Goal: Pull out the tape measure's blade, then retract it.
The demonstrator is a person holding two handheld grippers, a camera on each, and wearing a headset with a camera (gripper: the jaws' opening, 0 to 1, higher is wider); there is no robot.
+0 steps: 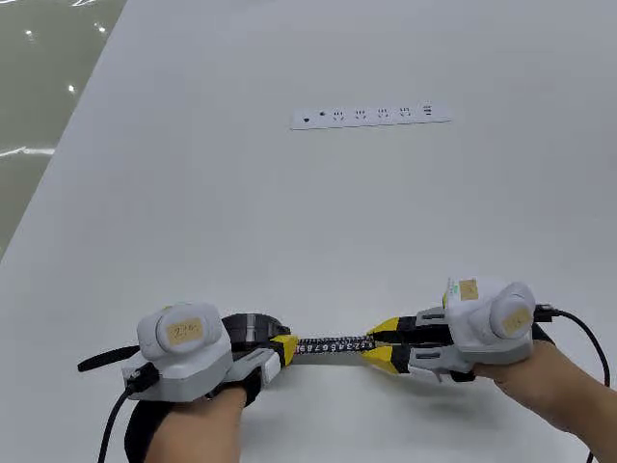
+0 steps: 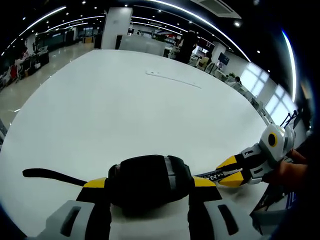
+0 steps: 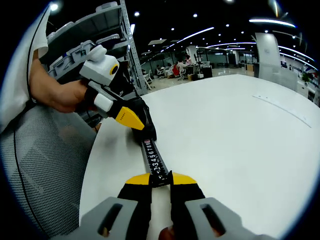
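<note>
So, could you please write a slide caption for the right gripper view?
The right gripper pinches the blade pulled from the tape measure held by the left gripper.

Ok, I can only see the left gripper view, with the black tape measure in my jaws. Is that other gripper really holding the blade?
Observer: Yes. The right gripper view shows the right gripper shut on the blade, with printed numbers running away from its jaws.
Operator: Is the blade bent?
Observer: No. In the head view it runs straight from the tape measure in the left gripper to the right one.
Operator: And that white stripe far away?
Observer: The head view shows a power strip with a row of sockets, lying flat on the table.
</note>
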